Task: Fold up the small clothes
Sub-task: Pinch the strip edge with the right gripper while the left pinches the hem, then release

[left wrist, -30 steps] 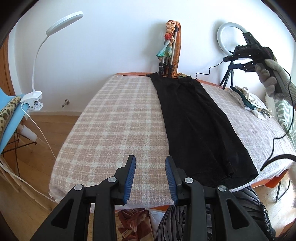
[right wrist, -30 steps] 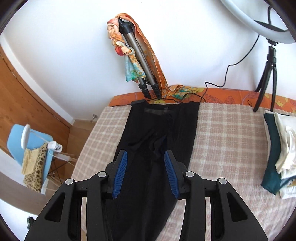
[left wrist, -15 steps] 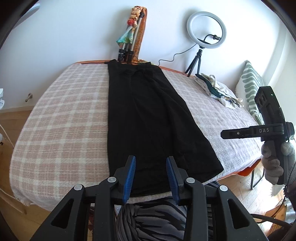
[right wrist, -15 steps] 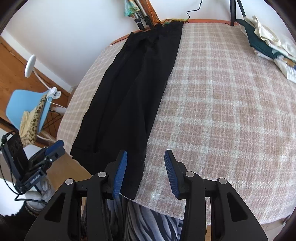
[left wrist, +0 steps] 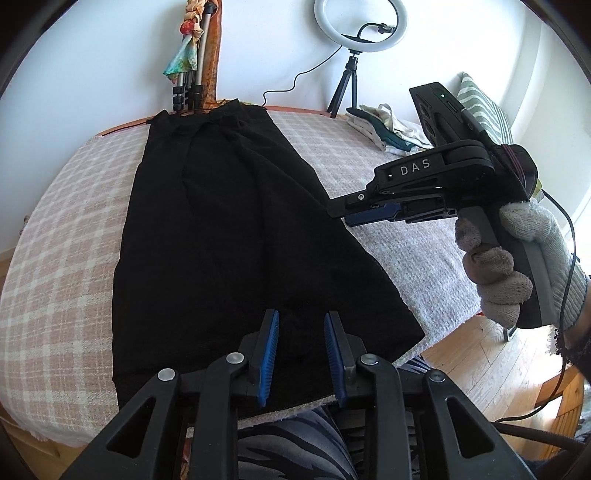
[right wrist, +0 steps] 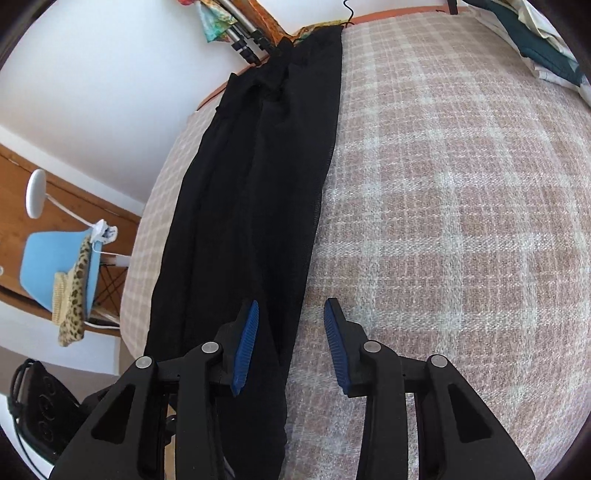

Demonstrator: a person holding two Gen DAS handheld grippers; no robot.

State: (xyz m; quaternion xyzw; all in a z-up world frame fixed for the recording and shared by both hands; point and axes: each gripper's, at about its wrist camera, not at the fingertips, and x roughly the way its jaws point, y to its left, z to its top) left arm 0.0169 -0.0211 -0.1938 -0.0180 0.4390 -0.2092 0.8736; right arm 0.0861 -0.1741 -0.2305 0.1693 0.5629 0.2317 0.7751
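Observation:
A long black garment (left wrist: 229, 229) lies flat and lengthwise on the plaid-covered table (left wrist: 62, 258), its waistband at the far edge. My left gripper (left wrist: 300, 325) is open and empty, just above the garment's near hem. My right gripper (right wrist: 290, 314) is open and empty, hovering over the garment's right edge (right wrist: 295, 258) near the hem. In the left wrist view the right gripper (left wrist: 343, 212) hangs over the garment's right side, held by a gloved hand (left wrist: 517, 258).
A pile of folded clothes (left wrist: 384, 125) lies at the far right of the table. A ring light on a tripod (left wrist: 360, 33) and a tripod draped with scarves (left wrist: 192, 55) stand at the back wall. A blue chair (right wrist: 55, 266) and lamp stand left of the table.
Both grippers have come closer together over the garment's near end. The right gripper moved in from the table's right side onto the garment's right edge. Both stay open.

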